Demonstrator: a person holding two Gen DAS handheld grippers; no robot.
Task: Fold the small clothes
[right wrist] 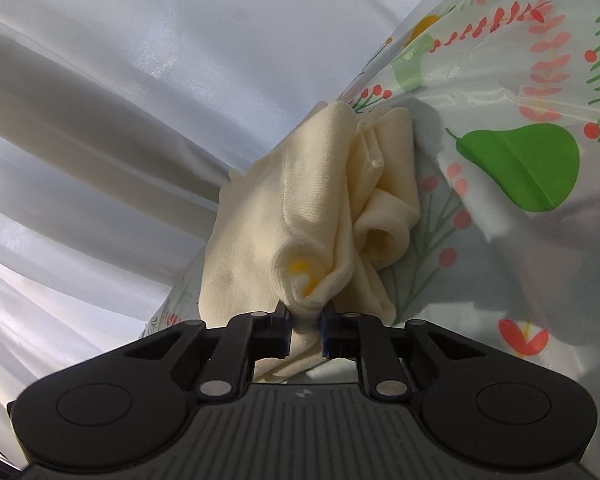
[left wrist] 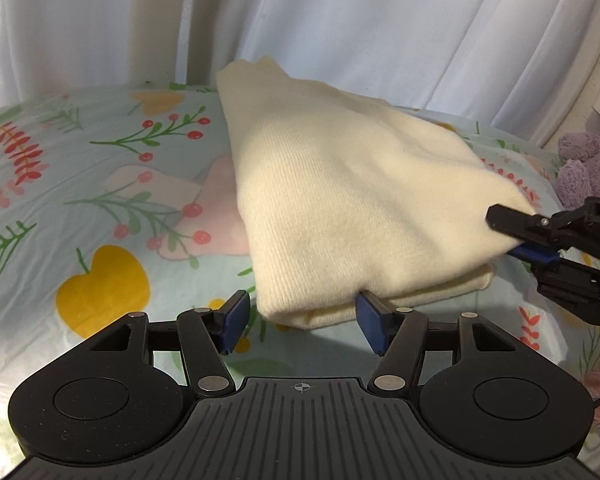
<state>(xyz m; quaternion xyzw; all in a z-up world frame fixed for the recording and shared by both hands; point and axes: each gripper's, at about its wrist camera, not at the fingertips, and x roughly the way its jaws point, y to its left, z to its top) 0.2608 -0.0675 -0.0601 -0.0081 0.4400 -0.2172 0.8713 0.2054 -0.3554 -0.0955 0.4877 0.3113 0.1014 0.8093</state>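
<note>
Cream knit garment (left wrist: 340, 208) lying folded in layers on the fruit-print sheet (left wrist: 100, 184), white curtain (left wrist: 340, 20) behind the garment, purple plush toy (left wrist: 592, 160) just beside its right end. Right gripper (right wrist: 306, 320) clamped tight on a bunched corner of the garment, fabric pinched between the pads and rolled into loose tubes beyond them; same gripper seen in the left view at the garment's right corner. Left gripper (left wrist: 300, 316) with fingers spread apart, holding nothing, one blue pad (left wrist: 370, 320) touching or just under the garment's near folded edge, other pad clear of the garment on its left. Risks, judged: pinch probably catching several layers at once, so a lift likely to drag the whole stack and undo the fold rather than turn one layer. Near edge unpinned, so a pull from the right corner likely to slide the garment over the slick sheet toward the plush toy. Rolled fabric likely to set in as wrinkles. Left pad under the edge liable to snag and flip the bottom layer.
</note>
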